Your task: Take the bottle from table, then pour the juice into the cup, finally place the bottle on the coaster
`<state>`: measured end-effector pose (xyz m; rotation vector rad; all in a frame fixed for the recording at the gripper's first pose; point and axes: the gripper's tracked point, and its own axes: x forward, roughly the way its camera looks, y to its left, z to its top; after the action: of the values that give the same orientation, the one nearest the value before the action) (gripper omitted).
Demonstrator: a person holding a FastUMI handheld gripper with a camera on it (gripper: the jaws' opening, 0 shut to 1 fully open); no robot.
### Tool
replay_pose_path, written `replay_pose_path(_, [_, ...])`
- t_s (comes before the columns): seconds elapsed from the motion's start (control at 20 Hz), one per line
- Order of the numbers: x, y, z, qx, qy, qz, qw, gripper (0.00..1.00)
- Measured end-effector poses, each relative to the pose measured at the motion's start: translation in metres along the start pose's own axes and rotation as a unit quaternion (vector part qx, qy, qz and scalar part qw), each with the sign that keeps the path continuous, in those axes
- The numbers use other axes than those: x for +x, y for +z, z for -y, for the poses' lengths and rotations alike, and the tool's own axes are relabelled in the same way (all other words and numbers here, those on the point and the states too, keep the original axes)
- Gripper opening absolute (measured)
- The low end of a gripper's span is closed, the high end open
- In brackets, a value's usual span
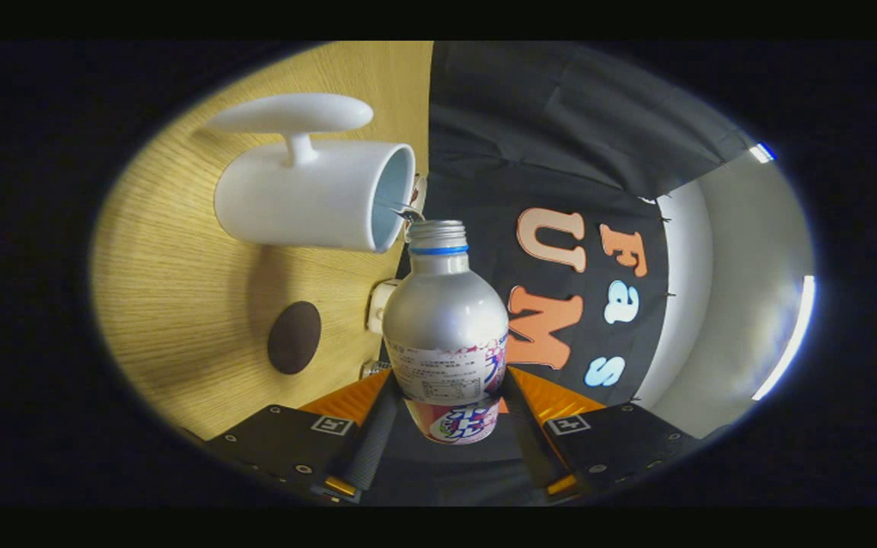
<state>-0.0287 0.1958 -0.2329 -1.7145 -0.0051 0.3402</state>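
My gripper [450,415] is shut on a silver bottle [446,312] with a printed label and a blue neck ring; both fingers press on its lower body. The bottle has no cap. The view is rolled on its side, so the wooden table [180,266] stands like a wall beside the bottle. A white cup [309,198] with a handle stands on that table, its open mouth close beside the bottle's neck. A thin stream runs between the bottle's mouth and the cup's rim. A dark round coaster [294,337] lies on the table nearer the fingers than the cup.
A small white object [379,304] sits at the table's edge just behind the bottle. The booth's black cloth wall [560,152] hangs beyond the bottle, with a pale wall [743,289] and light strips past it.
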Motion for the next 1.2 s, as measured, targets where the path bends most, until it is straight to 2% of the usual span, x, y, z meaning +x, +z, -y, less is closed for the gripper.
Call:
replay_pose_path(0.35, [0.005,-0.002,0.003,-0.009,0.004,-0.001,1.000,0.76])
replay_pose_path(1.2, [0.014,-0.007,0.013,-0.029,-0.016,0.000,0.999,0.77])
